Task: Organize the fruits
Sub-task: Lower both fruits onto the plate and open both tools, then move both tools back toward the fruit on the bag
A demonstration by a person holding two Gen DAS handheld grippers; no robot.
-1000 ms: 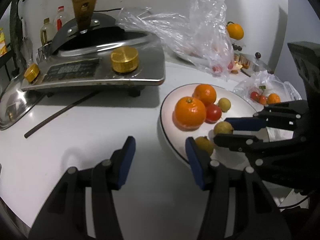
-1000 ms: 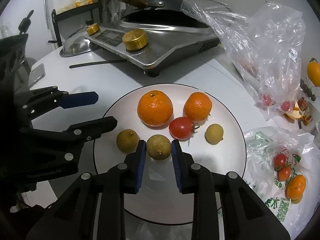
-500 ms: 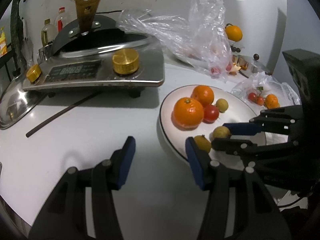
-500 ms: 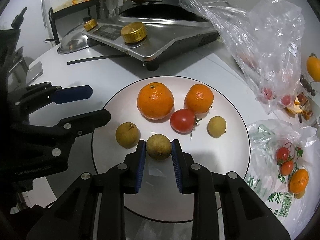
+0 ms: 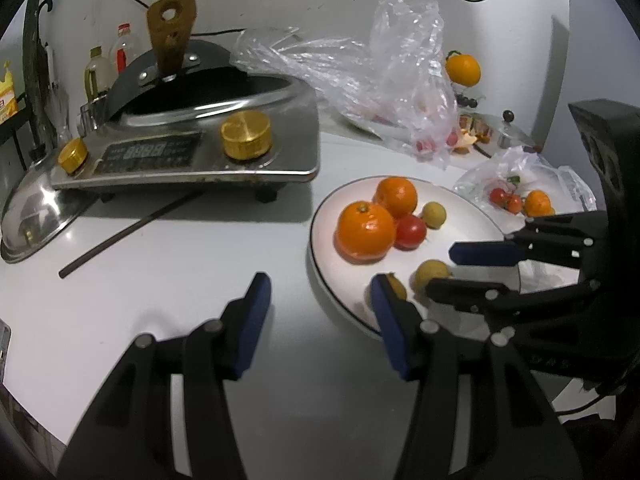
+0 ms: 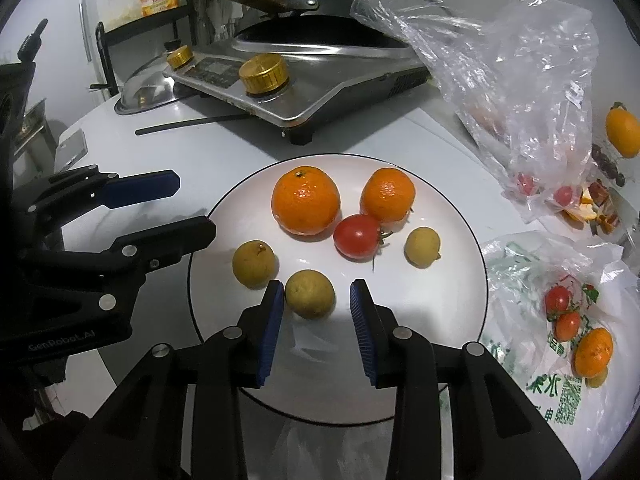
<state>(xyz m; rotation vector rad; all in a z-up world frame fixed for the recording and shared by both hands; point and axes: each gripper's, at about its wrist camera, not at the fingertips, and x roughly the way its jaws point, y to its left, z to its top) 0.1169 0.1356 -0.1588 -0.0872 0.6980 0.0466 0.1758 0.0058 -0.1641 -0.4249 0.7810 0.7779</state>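
Note:
A white plate holds two oranges, a red tomato and three yellow-brown longans. One longan rests on the plate between the blue pads of my right gripper. The jaws are opening: the left pad is at the fruit's skin and a gap shows on its right side. The other longans lie apart from it. My left gripper hovers open and empty over the white table, just left of the plate.
A steel induction cooker with a dark pan stands behind the plate. A dark rod and a steel lid lie to its left. A crumpled clear bag and a printed bag with tomatoes and an orange lie to the right.
The right gripper's pads, earlier pressed on the longan, have parted, and the fruit now sits loose on the plate. The left gripper has kept its place and opening.

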